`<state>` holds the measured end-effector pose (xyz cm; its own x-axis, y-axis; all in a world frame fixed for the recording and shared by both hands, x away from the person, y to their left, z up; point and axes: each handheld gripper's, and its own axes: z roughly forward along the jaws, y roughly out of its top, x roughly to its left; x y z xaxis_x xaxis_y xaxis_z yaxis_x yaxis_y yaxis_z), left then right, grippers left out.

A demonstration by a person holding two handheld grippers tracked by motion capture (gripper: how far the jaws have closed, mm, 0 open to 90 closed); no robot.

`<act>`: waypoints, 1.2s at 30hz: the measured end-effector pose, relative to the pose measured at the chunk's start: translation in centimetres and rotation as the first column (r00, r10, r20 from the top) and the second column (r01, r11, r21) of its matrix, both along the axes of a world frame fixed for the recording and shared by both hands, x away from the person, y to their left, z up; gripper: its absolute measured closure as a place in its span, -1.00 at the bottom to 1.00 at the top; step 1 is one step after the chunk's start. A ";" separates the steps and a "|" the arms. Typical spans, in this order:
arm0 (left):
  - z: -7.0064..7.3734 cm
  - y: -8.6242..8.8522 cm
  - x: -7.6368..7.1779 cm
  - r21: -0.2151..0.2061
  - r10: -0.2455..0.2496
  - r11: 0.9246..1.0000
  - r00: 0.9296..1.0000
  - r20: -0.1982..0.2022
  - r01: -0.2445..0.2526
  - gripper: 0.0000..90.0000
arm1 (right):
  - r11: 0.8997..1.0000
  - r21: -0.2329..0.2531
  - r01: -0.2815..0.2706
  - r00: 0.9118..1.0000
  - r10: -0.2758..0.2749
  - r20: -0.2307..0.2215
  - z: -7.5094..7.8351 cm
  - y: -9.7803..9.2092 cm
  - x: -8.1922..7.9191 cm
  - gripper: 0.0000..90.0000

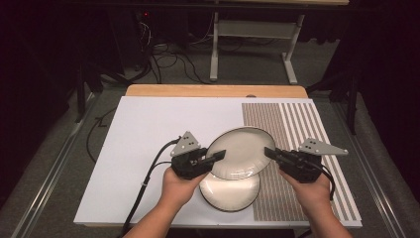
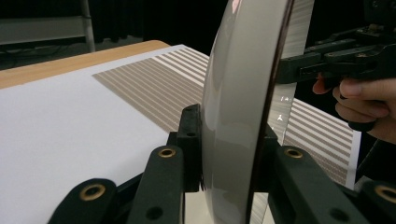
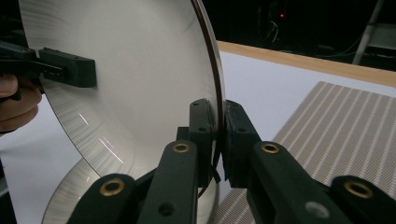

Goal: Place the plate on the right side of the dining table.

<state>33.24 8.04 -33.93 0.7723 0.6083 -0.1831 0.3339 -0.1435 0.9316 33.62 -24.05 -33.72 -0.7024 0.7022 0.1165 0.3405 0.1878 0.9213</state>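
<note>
A white plate with a dark rim (image 1: 242, 148) is held a little above the table between both grippers. My left gripper (image 1: 219, 155) is shut on its left rim and my right gripper (image 1: 270, 152) on its right rim. In the left gripper view the plate (image 2: 238, 93) stands edge-on between the jaws of the left gripper (image 2: 229, 140), with the right gripper (image 2: 303, 63) on the far rim. In the right gripper view the right gripper (image 3: 219, 126) clamps the plate (image 3: 130, 70), and the left gripper (image 3: 70, 70) grips the far side. A second plate (image 1: 230, 192) lies flat underneath, near the table's front edge.
A white sheet (image 1: 148, 144) covers the table, and a brown-and-white striped mat (image 1: 297, 124) lies on its right part. The wooden table edge (image 1: 213, 90) runs along the back. Behind it are cables and a stand's legs (image 1: 214, 59) on the floor.
</note>
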 end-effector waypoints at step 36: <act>-0.7 -10.1 6.0 0.052 -0.101 0.993 0.994 -0.036 0.102 0.52 | 0.979 0.037 0.199 0.980 -0.199 -0.023 -1.6 -9.1 0.2 0.93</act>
